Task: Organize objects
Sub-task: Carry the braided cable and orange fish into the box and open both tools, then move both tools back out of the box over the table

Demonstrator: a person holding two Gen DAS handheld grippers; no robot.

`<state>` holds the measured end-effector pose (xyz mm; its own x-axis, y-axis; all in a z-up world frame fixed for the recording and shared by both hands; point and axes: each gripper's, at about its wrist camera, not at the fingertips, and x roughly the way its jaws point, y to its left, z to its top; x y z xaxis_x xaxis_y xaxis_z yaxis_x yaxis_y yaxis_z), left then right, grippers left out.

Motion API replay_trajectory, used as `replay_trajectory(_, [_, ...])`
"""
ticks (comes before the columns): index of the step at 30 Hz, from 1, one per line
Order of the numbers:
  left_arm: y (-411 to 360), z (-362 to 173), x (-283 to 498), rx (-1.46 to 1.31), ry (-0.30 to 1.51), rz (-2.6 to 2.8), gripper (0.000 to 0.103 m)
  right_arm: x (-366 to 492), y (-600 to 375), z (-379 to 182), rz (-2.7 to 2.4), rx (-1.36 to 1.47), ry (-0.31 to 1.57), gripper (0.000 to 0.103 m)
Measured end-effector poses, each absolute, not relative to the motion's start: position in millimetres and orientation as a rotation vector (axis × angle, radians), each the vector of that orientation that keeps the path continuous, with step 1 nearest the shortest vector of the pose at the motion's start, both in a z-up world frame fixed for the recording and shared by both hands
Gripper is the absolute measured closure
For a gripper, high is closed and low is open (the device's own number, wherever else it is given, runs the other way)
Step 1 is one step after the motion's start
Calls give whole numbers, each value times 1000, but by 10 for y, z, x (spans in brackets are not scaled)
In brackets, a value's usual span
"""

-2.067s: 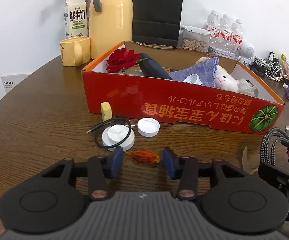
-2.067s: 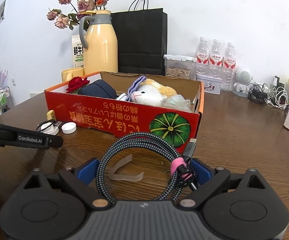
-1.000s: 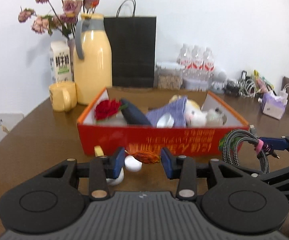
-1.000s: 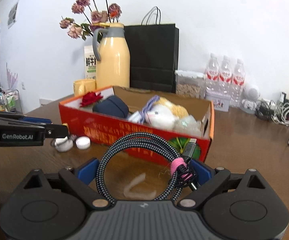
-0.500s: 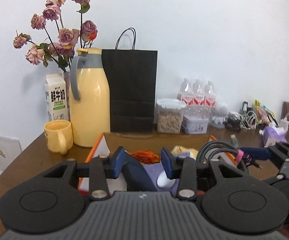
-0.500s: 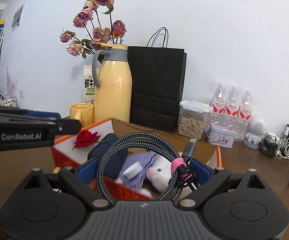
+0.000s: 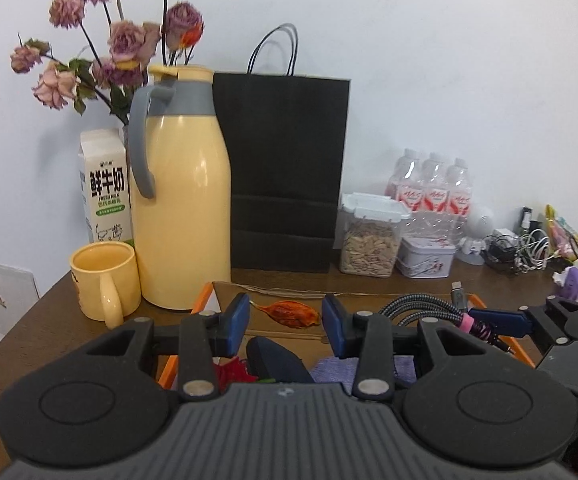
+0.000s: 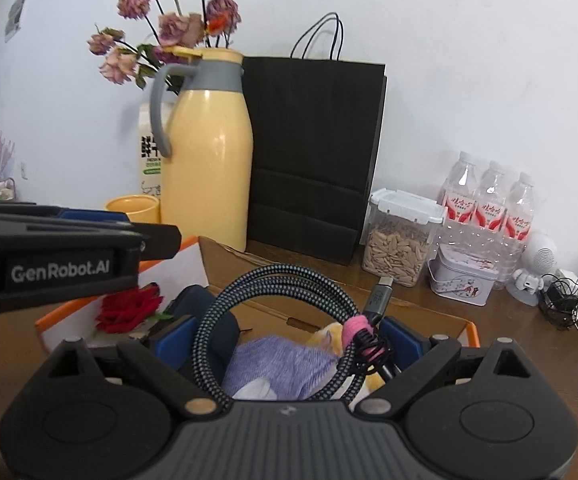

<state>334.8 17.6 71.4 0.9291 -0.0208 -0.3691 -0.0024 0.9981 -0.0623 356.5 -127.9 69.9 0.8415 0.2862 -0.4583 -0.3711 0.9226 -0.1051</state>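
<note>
My left gripper is shut on a small orange-red wrapper and holds it above the open cardboard box. My right gripper is shut on a coiled braided cable with a pink tie, also above the box; the cable also shows in the left wrist view. Inside the box lie a red rose, a dark blue object, a purple cloth and a plush toy. The left gripper's body shows at the left of the right wrist view.
Behind the box stand a yellow thermos jug, a yellow mug, a milk carton, a black paper bag, a seed container, a tin, water bottles and tangled cables.
Both grippers have risen from the table with their loads and moved forward over the box. The wrapper and cable stay gripped.
</note>
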Motion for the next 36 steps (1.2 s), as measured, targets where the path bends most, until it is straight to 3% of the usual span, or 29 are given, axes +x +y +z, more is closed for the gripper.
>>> replay_trajectory(8, [234, 529, 3593, -60, 445, -17, 60, 3800, -1335, 524, 349, -166, 506, 5])
replay_trajectory(10, [223, 506, 3585, -54, 445, -10, 46, 3817, -1367, 495, 339, -156, 517, 1])
replay_trajectory(12, [212, 499, 3555, -48, 426, -9, 17, 3817, -1412, 489, 323, -140, 520, 0])
replay_trajectory(14, [171, 510, 3537, -26, 414, 3, 0, 3809, -1476, 496, 321, -111, 525, 0])
replay_trajectory(36, [139, 780, 3115, -10, 341, 11, 0, 3337, -1619, 777, 329, -110, 434, 0])
